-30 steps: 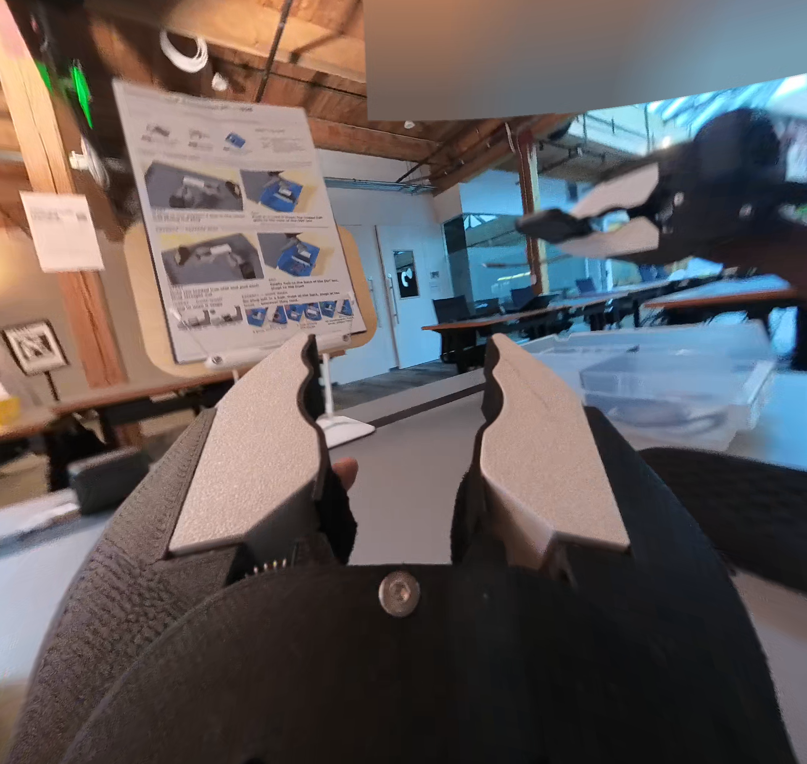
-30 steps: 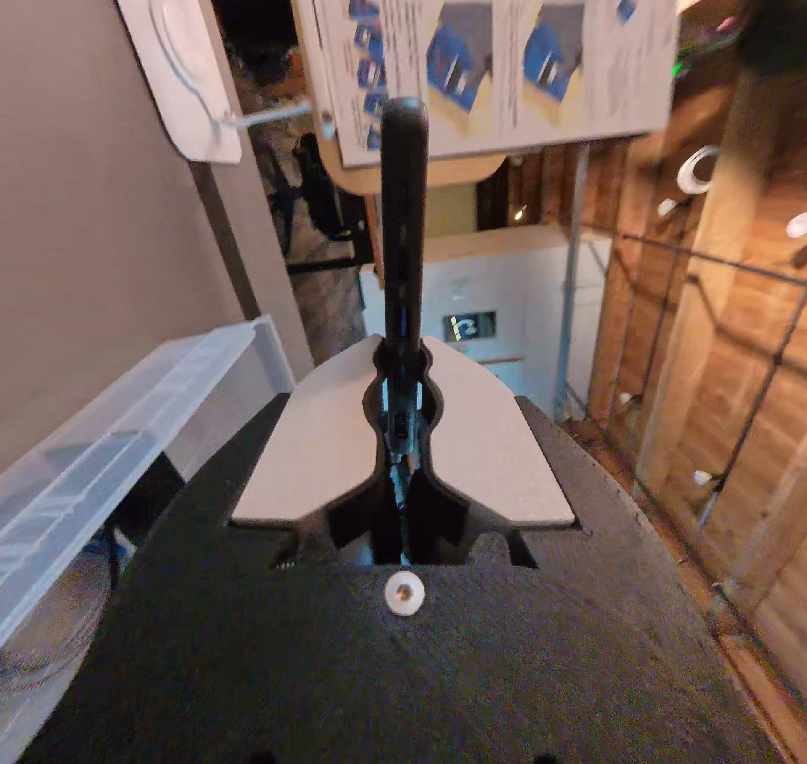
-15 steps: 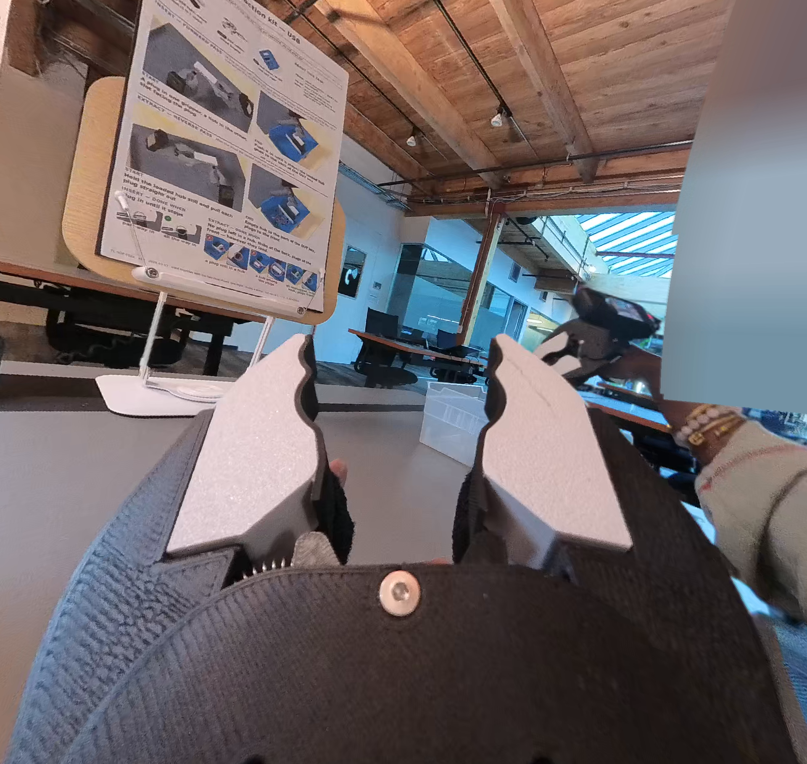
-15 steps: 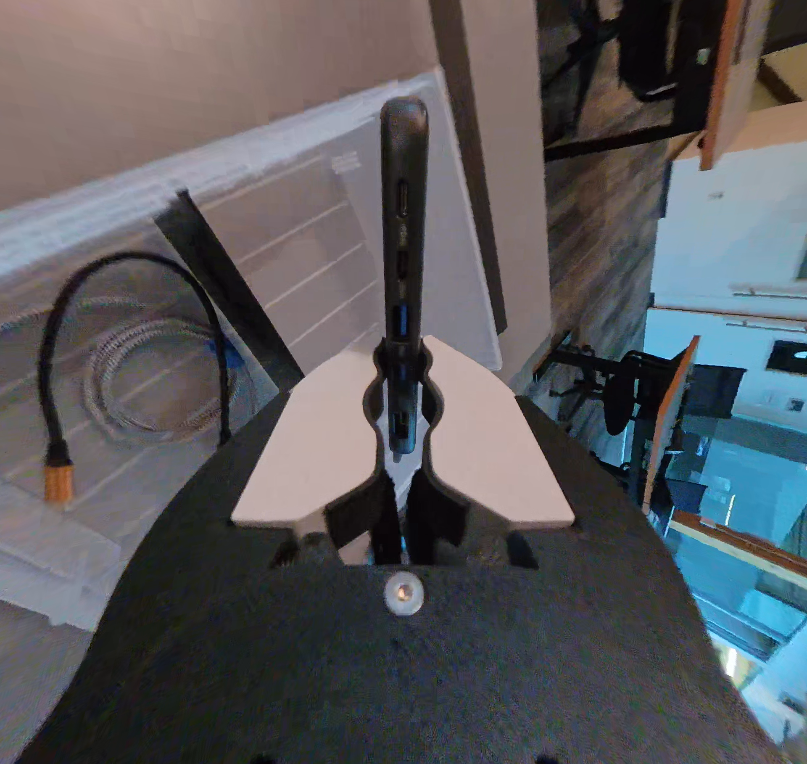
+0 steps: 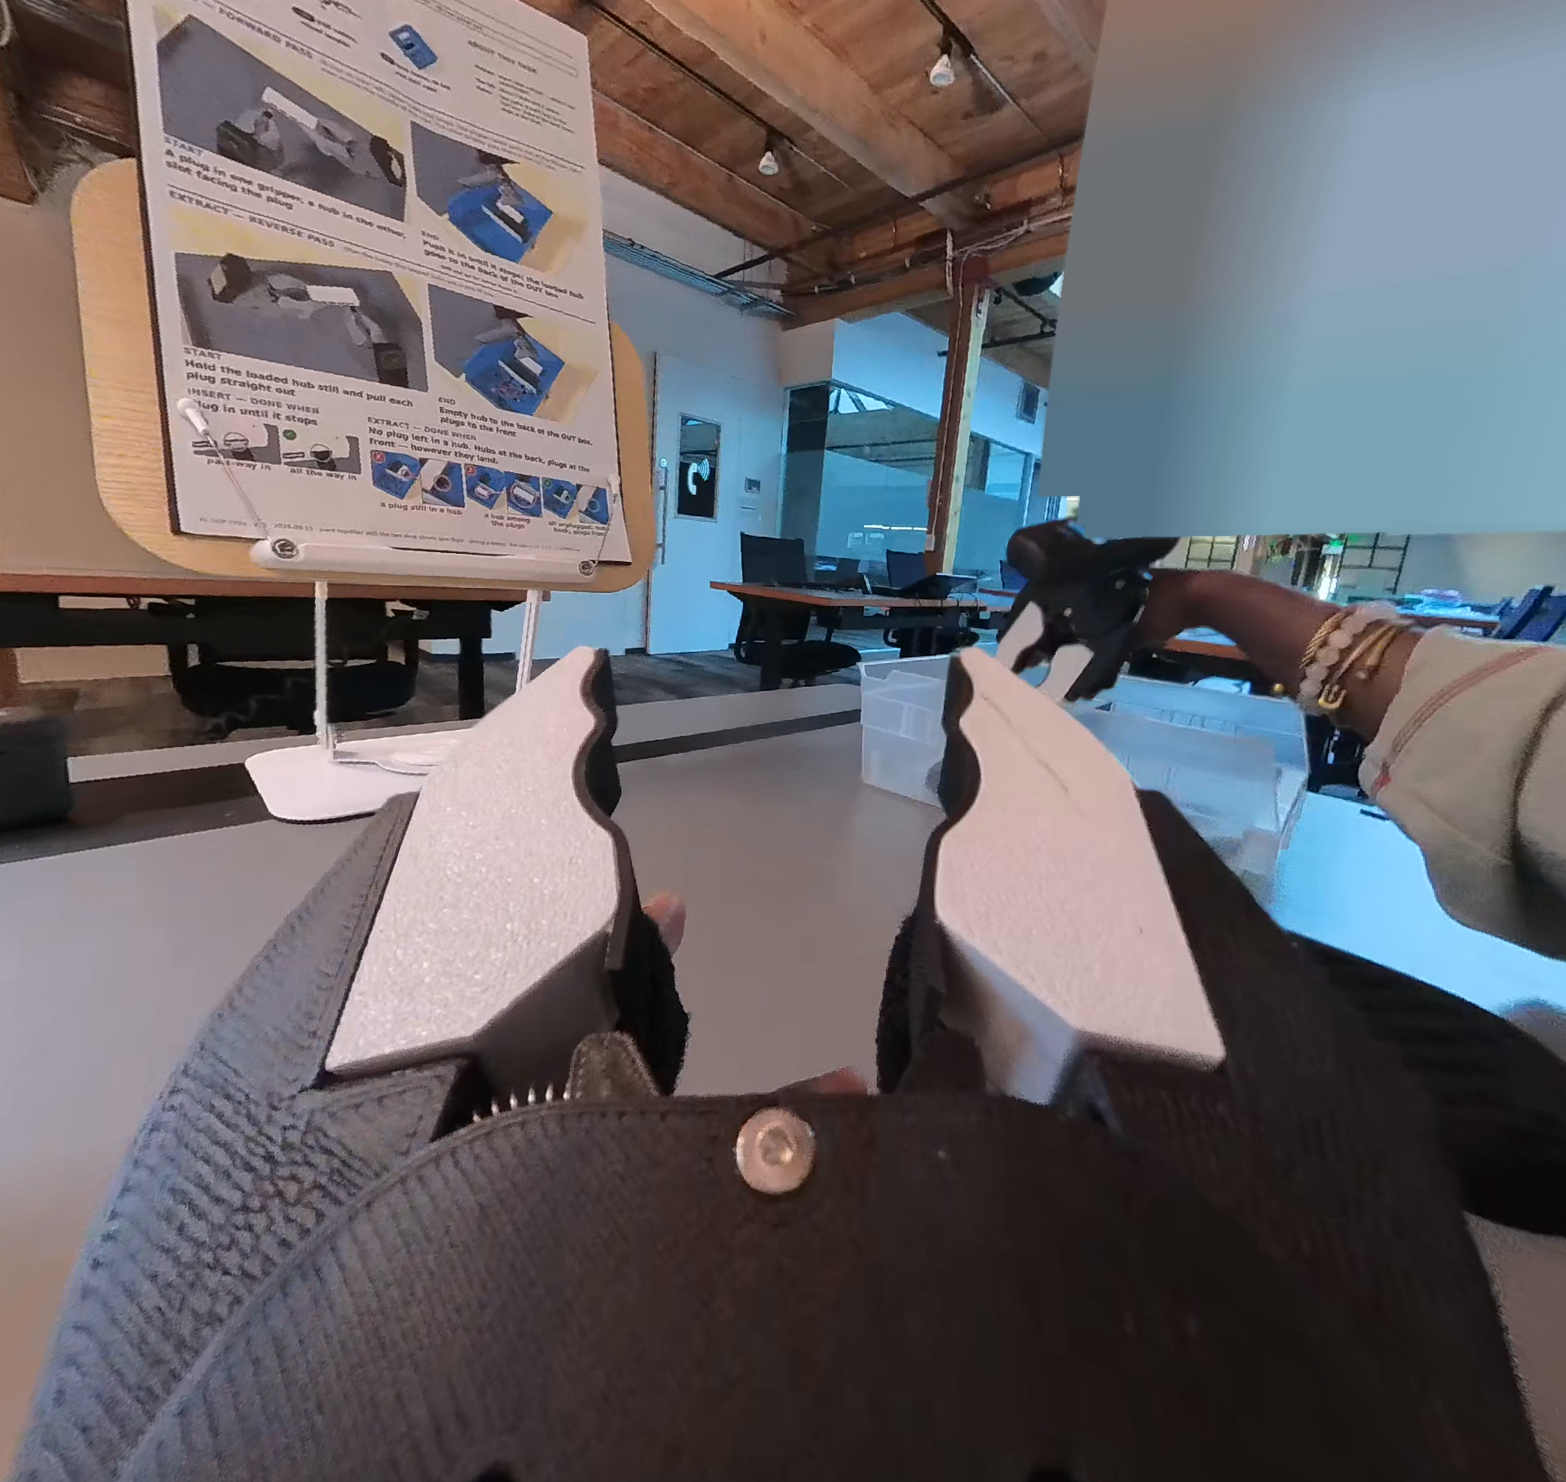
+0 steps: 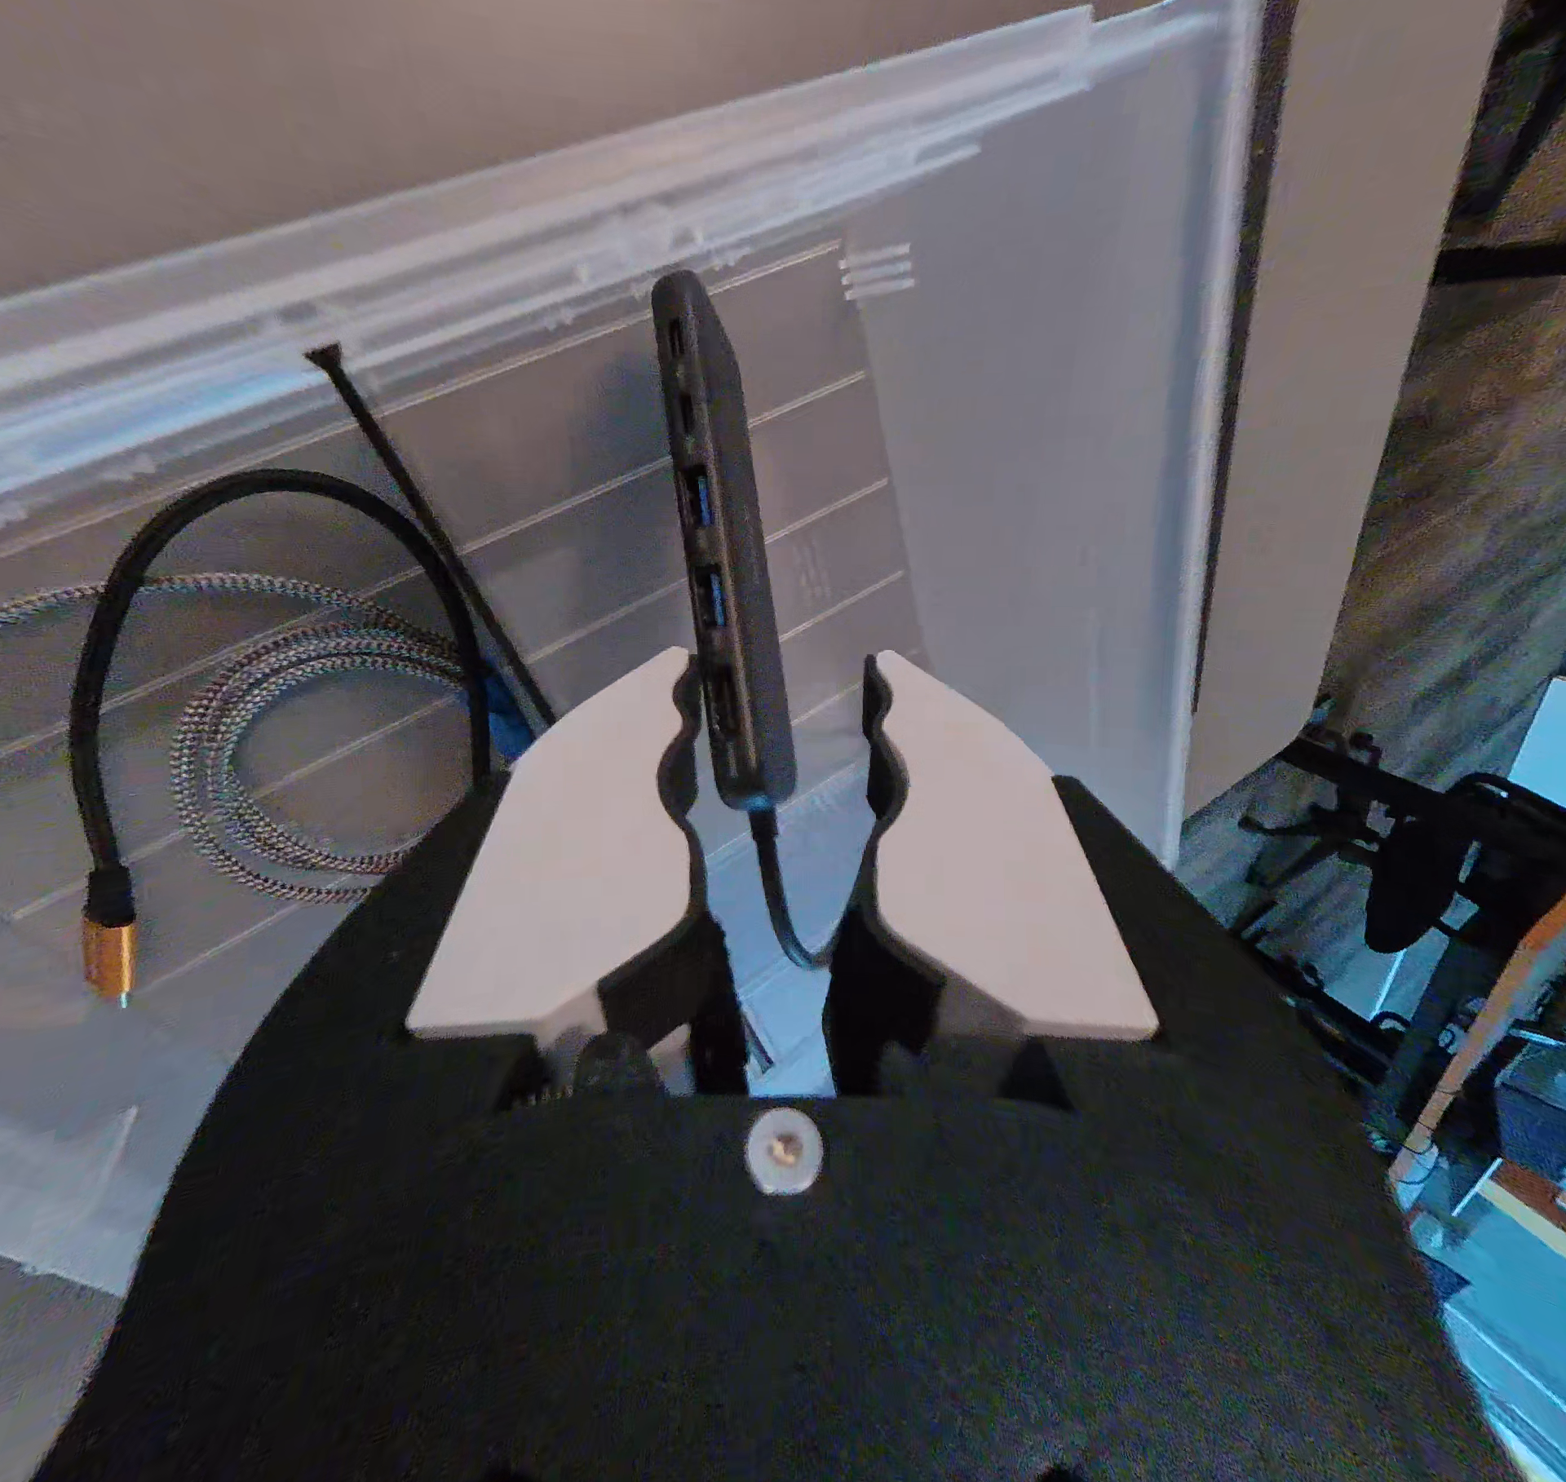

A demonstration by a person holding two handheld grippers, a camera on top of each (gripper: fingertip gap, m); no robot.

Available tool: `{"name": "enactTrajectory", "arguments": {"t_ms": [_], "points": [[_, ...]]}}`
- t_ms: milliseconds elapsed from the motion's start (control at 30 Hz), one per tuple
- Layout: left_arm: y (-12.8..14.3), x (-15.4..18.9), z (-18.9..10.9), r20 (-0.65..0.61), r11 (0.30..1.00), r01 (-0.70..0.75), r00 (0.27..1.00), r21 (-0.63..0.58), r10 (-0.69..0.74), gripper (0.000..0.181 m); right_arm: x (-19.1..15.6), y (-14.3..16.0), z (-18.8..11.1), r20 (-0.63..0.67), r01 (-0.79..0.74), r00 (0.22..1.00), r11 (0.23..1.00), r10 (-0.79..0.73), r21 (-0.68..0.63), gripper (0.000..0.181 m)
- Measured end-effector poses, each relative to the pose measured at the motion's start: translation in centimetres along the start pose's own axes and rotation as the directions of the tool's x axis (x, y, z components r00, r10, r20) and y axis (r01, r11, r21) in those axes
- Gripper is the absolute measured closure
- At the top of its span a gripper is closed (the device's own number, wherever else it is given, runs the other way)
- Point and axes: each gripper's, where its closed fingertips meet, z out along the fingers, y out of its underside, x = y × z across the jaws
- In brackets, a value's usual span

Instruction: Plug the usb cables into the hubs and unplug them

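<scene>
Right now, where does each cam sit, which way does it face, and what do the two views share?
Left wrist view: on the left gripper, low over the grey table, facing the instruction sheet; its open fingers and a fingertip show.
Right wrist view: on the right gripper, looking down into the clear bin; fingers open around the black hub, beside the braided cable.
Shared: the bin and right gripper also show in the left view.

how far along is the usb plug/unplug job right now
Late, by the look of it. Done: the hub shows empty ports. In hand: the open right claw is over the clear bin with the hub between its jaws, apparently being dropped off. The left claw is open, empty. What remains is unclear.
</scene>
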Motion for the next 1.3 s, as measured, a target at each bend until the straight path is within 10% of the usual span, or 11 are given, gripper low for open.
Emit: {"name": "enactTrajectory", "arguments": {"t_ms": [233,400,567,800,1000,1167,1300], "points": [[0.0,0.5,0.1,-0.007,0.998,-0.059,0.998,0.002,0.059,0.107,2.0,-3.3,-8.0,-0.249,-0.206,0.927,0.936,0.28,0.287,0.071],[-0.4,0.6,0.0,0.02,0.98,-0.194,0.981,0.031,0.194,0.106,-2.2,-13.2,-18.5,-0.138,-0.186,0.831,0.503,0.539,0.844,0.036],[-1.1,1.0,-0.1,0.035,0.951,-0.302,0.953,0.062,0.3,0.09,-8.8,-19.1,-22.6,-0.019,-0.087,0.83,0.163,0.558,0.983,0.036],[-3.0,2.8,-0.3,-0.049,0.944,-0.314,0.946,0.1,0.32,0.094,-13.5,-23.8,-13.9,-0.062,-0.092,0.847,0.26,0.528,0.961,0.037],[-11.0,1.4,-2.7,-0.015,0.919,-0.381,0.923,0.099,0.384,0.1,-13.8,-24.5,-12.3,-0.167,0.017,0.814,0.265,0.556,0.964,0.046],[-13.2,-8.4,-8.9,0.032,0.729,-0.593,0.768,-0.342,0.639,0.1,-13.5,-24.0,-12.8,-0.125,0.005,0.802,0.203,0.584,0.979,0.049],[-11.7,-17.1,-15.4,-0.056,0.649,-0.434,0.854,-0.625,0.518,0.09,-13.6,-24.0,-12.8,-0.119,0.005,0.806,0.195,0.58,0.981,0.049]]}}
